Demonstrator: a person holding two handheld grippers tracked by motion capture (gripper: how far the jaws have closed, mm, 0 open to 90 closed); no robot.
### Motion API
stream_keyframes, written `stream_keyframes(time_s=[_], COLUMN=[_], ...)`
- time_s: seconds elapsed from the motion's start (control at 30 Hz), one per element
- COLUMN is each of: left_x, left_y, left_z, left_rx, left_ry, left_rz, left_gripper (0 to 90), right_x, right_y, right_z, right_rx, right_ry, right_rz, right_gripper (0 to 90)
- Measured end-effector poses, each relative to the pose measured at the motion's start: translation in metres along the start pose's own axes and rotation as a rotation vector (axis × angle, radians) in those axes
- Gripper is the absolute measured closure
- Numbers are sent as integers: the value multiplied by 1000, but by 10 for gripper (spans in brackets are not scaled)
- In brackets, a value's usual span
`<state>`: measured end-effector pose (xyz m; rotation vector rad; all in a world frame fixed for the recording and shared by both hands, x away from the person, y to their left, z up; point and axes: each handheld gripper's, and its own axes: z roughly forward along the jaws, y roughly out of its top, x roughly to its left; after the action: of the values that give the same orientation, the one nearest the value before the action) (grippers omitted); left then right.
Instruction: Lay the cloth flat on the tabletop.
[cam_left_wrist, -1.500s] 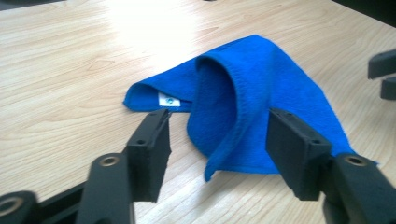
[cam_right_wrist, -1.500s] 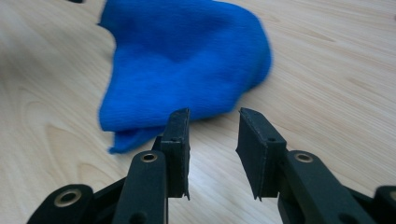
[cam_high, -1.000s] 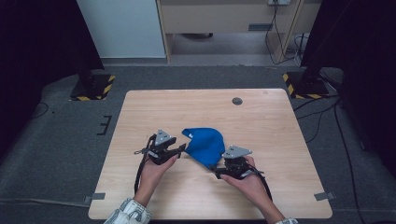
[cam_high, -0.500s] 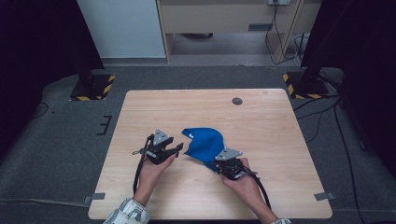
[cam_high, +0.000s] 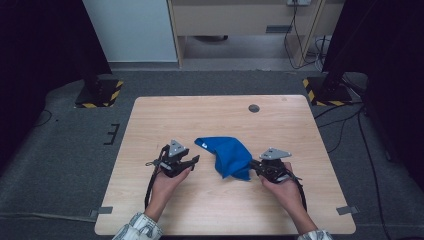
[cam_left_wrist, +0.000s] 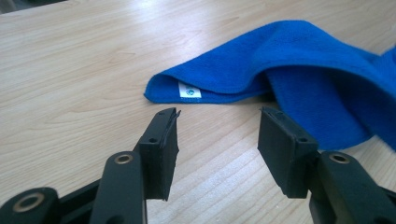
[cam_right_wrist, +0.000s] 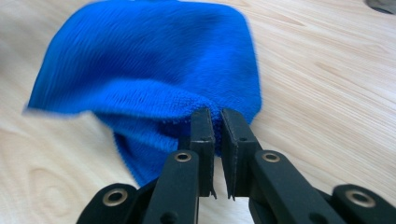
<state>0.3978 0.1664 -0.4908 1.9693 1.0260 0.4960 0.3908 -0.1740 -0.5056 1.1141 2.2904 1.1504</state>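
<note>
A: What is seen from the high view?

B: A blue cloth (cam_high: 227, 156) is seen lying crumpled near the middle of the pale wooden worktop (cam_high: 220, 112). It is folded over itself, and a small white tag is visible at its upper left corner. The left gripper (cam_high: 192, 161) is held just to the left of the cloth, apart from it. The right gripper (cam_high: 253, 165) is placed at the cloth's lower right edge.

A: And from the left gripper view?

B: The 2 jaws of the left gripper (cam_left_wrist: 218, 135) are seen standing apart, with bare worktop (cam_left_wrist: 79, 74) between them. The cloth (cam_left_wrist: 299, 84) lies just beyond them, its fabric ribbed and soft, doubled into 2 layers. A small white label (cam_left_wrist: 189, 90) with a round blue-green mark is sewn at the near folded corner; no writing on it can be read.

A: And the right gripper view?

B: The jaws of the right gripper (cam_right_wrist: 218, 116) have just been closing and are nearly together. A fold of the cloth (cam_right_wrist: 154, 70) at its near edge is pinched between their tips. The rest of the cloth is spread beyond them on the worktop (cam_right_wrist: 327, 79).
</note>
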Motion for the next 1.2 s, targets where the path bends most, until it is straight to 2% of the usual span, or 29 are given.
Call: stream_keyframes(time_s=[0.13,0.33,0.43,0.73,1.07,1.2], left_x=[-5,-6,-6,-2,5,4], left_y=[0,-1,-1,-1,-2,-1], left_z=[3,4,4,3,2,2], left_rx=[12,18,19,14,9,6], left_ry=[-5,0,2,20,44,45], left_rz=[20,34,34,27,5,6], left_gripper=[467,460,458,454,449,448], right_x=[-10,0,7,31,59,70], right_y=[-2,1,-1,2,6,7], right_z=[2,-4,-4,7,13,17], right_rx=[-1,-12,-9,-12,-26,-34], right_ry=[-2,21,45,93,151,152], right_rz=[18,-1,-22,-84,-130,-136], right_gripper=[799,556,494,410,346,278])
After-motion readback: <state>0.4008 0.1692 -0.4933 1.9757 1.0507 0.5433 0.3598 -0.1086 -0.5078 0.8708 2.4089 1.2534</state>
